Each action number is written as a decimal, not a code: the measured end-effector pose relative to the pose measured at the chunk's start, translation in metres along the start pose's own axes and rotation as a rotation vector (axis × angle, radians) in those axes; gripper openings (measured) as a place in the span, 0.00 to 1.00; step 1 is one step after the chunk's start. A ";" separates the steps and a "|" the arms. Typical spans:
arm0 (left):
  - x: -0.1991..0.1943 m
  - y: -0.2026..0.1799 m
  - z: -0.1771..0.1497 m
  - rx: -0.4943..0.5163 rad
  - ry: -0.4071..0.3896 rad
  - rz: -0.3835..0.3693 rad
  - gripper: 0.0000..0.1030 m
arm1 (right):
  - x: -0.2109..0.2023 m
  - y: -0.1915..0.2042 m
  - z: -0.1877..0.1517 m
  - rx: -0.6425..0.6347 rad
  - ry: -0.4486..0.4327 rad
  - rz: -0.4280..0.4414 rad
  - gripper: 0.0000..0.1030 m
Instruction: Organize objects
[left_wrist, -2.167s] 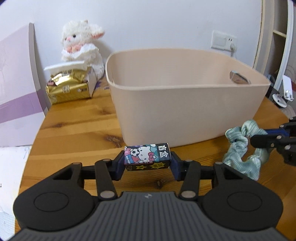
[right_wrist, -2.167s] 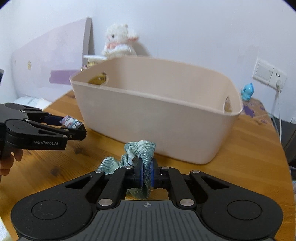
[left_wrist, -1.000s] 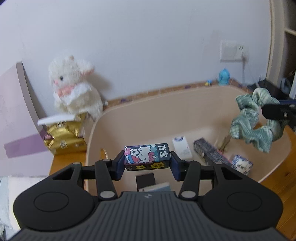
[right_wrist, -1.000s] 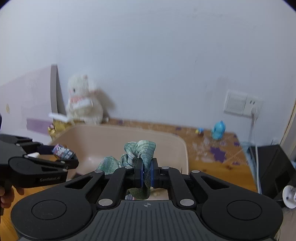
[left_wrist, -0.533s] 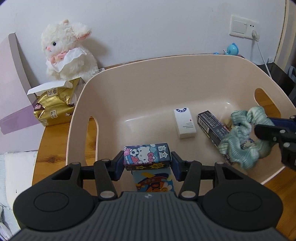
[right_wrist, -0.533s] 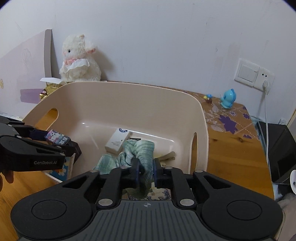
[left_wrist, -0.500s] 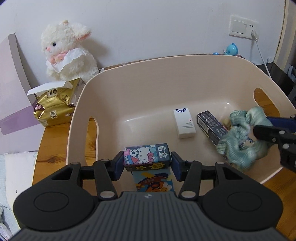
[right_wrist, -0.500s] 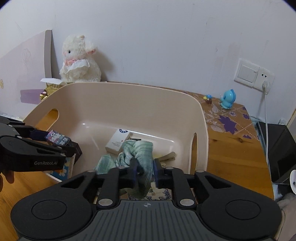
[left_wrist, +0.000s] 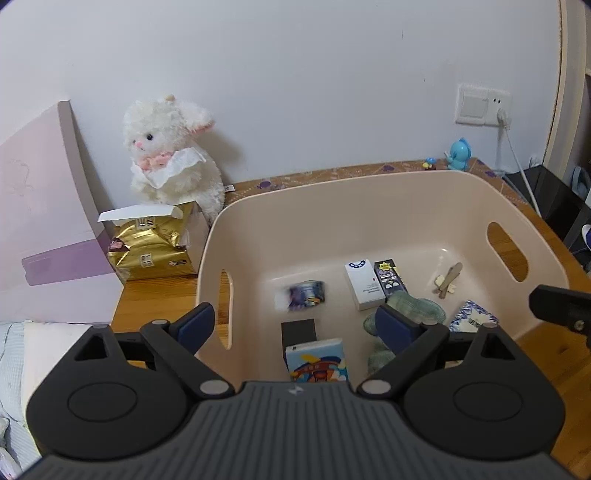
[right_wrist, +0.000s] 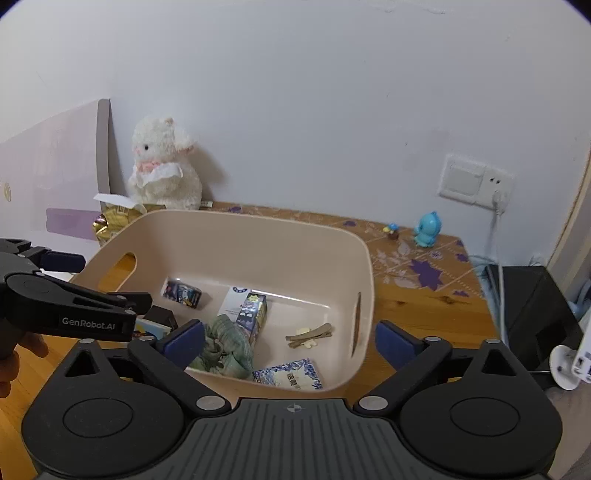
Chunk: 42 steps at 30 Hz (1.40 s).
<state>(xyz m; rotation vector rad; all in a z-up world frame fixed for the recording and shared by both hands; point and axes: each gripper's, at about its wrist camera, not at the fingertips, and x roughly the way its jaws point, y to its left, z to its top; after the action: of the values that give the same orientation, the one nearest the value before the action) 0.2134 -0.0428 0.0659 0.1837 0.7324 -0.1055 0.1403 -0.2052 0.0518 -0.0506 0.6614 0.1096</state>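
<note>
A beige plastic bin stands on the wooden table. The Hello Kitty box lies blurred on the bin floor. The green scrunchie lies inside near the front. My left gripper is open and empty above the bin's near left part. My right gripper is open and empty above the bin's near edge. The bin also holds a white box, a dark starred box, a blue picture box, a patterned blue packet and a wooden clip.
A white plush lamb and a gold tissue pack sit behind the bin's left. A pink board leans at the far left. A blue figurine, wall socket and cable lie to the right.
Both grippers have opened and risen. The Hello Kitty box dropped from the left gripper into the bin. The scrunchie dropped from the right gripper into the bin.
</note>
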 end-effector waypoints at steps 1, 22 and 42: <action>-0.004 0.001 -0.002 -0.002 -0.003 -0.003 0.92 | -0.005 0.000 -0.001 0.001 -0.003 0.000 1.00; -0.096 0.008 -0.063 -0.059 -0.096 0.013 0.92 | -0.080 0.022 -0.044 0.005 -0.056 -0.005 1.00; -0.158 0.001 -0.119 -0.093 -0.129 0.018 0.92 | -0.126 0.031 -0.085 0.061 -0.107 0.038 1.00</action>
<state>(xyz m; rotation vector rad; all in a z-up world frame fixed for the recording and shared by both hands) 0.0184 -0.0123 0.0858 0.0939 0.6060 -0.0650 -0.0142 -0.1922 0.0619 0.0264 0.5586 0.1279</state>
